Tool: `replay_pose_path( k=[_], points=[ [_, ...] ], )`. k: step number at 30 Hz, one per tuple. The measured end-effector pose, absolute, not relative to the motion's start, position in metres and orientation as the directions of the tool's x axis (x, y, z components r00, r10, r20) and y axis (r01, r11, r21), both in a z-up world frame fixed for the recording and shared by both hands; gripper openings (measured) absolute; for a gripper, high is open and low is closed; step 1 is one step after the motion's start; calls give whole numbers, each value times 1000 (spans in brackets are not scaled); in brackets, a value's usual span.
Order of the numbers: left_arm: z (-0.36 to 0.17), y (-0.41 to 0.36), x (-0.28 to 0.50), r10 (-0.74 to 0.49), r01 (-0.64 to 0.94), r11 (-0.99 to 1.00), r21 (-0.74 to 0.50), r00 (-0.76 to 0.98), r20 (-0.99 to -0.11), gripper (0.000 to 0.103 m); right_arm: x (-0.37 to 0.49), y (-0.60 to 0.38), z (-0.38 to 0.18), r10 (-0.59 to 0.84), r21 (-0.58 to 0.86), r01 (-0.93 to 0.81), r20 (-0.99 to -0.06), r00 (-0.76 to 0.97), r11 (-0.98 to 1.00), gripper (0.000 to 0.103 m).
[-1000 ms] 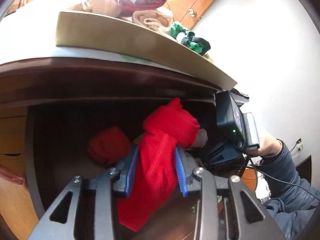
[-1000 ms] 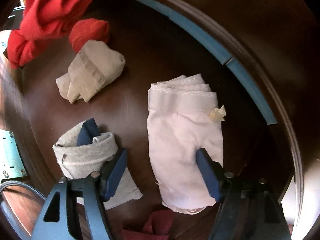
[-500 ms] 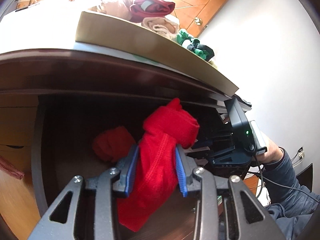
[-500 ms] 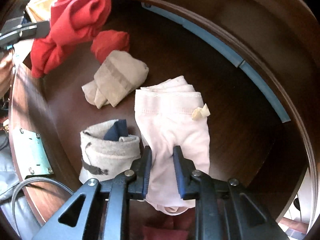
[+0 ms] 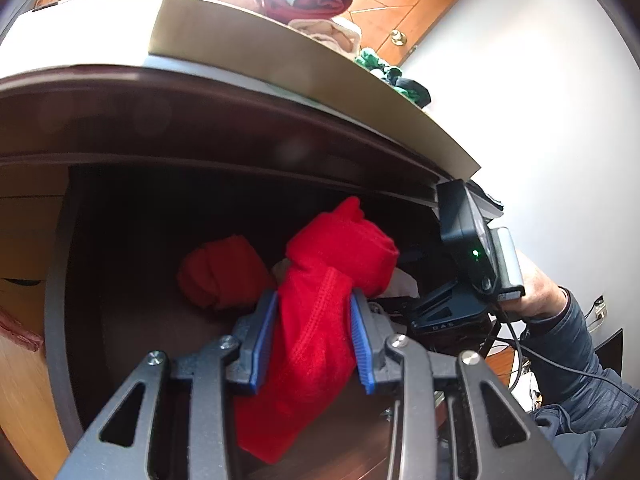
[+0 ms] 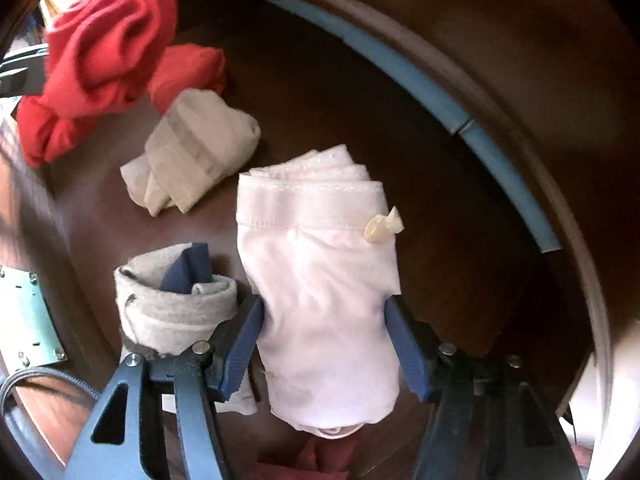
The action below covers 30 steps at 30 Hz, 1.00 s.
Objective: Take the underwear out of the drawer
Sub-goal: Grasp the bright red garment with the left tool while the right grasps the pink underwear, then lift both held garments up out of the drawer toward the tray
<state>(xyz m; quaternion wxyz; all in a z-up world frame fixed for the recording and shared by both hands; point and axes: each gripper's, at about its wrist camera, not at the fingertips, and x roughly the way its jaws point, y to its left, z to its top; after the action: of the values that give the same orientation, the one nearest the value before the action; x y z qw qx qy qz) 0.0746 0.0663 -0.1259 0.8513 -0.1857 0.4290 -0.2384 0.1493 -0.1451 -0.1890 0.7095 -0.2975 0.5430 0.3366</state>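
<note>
1. The left gripper (image 5: 314, 338) was clenched on a red pair of underwear (image 5: 320, 320), which hung lifted at the mouth of the drawer (image 5: 120, 280). Its upper bunch flopped over the pads and its lower end dangled below them. Because the hold sat mid-cloth, a quick pull could have let the fabric slide out and drop back inside.

2. The dangling end might have snagged on the drawer's near edge or under the dark overhang of the top above, dragging the piece loose.

3. The right gripper (image 6: 322, 344) stood with its jaws spread, one on either side of the white folded underwear (image 6: 320, 280) lying on the drawer floor near the middle; it was not holding it. Closing there might have pinched only the top layer, so that the fold opened and trailed.

4. The grey rolled pair (image 6: 176, 304) lay just beside the left pad and could have been caught in the same pinch or shoved aside.

5. A beige bundle (image 6: 196, 156) and another red bundle (image 6: 188, 76) lay farther back in the drawer. The two grippers worked close together, and the lifted red cloth could have brushed the right one.
</note>
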Motion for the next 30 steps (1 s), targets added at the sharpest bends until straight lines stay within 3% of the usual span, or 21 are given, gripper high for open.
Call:
replay_pose_path(
  k=[2, 3, 4, 6, 12, 30],
  points=[
    [-126, 67, 74, -563, 242, 818, -522, 523, -640, 34, 152, -143, -192, 154, -57, -804, -971, 183, 592, 67],
    [-126, 69, 73, -561, 238, 818, -523, 528, -638, 34, 153, -142, -192, 154, -55, -800, -971, 182, 598, 60],
    [-126, 70, 72, -559, 233, 818, -526, 534, -634, 34, 156, -150, -191, 158, -52, -796, -970, 183, 603, 41],
    [-127, 73, 70, -562, 230, 814, -533, 542, -625, 34, 145, -146, -185, 170, -62, -805, -965, 199, 590, 33],
    [-126, 74, 66, -552, 226, 818, -528, 564, -614, 34, 135, -142, -182, 196, -70, -813, -955, 222, 578, 26],
    [-126, 81, 63, -526, 213, 830, -516, 606, -596, 34, 105, -176, -129, 476, -18, -767, -775, 416, 642, 25]
  ],
)
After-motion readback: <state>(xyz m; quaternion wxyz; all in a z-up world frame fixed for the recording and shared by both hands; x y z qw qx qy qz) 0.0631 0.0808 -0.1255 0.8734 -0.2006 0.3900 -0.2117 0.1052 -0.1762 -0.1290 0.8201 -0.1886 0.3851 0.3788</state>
